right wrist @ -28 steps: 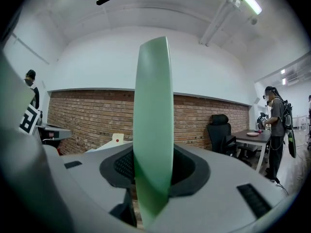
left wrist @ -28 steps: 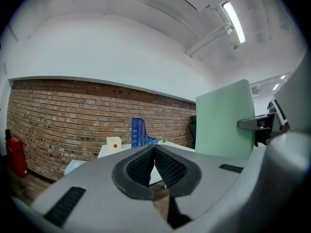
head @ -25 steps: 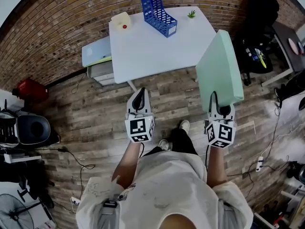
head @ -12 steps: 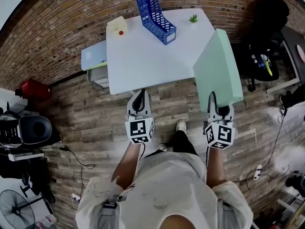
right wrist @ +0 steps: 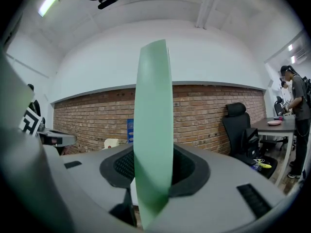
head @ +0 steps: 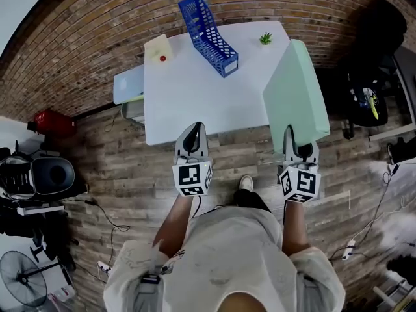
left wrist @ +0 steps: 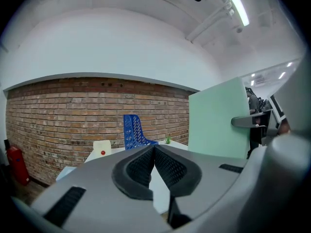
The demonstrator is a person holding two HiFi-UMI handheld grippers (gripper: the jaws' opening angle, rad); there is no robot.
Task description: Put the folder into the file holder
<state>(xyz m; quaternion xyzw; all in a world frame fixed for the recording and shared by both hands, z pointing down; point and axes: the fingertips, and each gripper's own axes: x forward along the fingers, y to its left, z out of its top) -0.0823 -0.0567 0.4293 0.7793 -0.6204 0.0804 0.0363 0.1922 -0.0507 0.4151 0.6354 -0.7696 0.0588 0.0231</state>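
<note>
A thick pale green folder (head: 296,93) stands on edge over the table's right side, and my right gripper (head: 298,147) is shut on its near end. In the right gripper view the folder (right wrist: 153,130) rises between the two pads, edge-on. A blue mesh file holder (head: 207,26) stands empty at the back of the white table (head: 195,90), to the left of and beyond the folder. My left gripper (head: 192,135) hovers at the table's near edge with its jaws shut on nothing. The left gripper view shows the file holder (left wrist: 134,132) ahead and the folder (left wrist: 218,118) to the right.
A cream box with a red dot (head: 158,49) sits at the table's back left corner, a small green plant (head: 265,38) at the back right. A low stack with a pale blue top (head: 127,86) stands left of the table. A black office chair (right wrist: 240,127) and a standing person (right wrist: 297,110) are at right.
The person has stepped toward the table: both grippers and the folder now reach over its near edge. The grip on the folder is unchanged.
</note>
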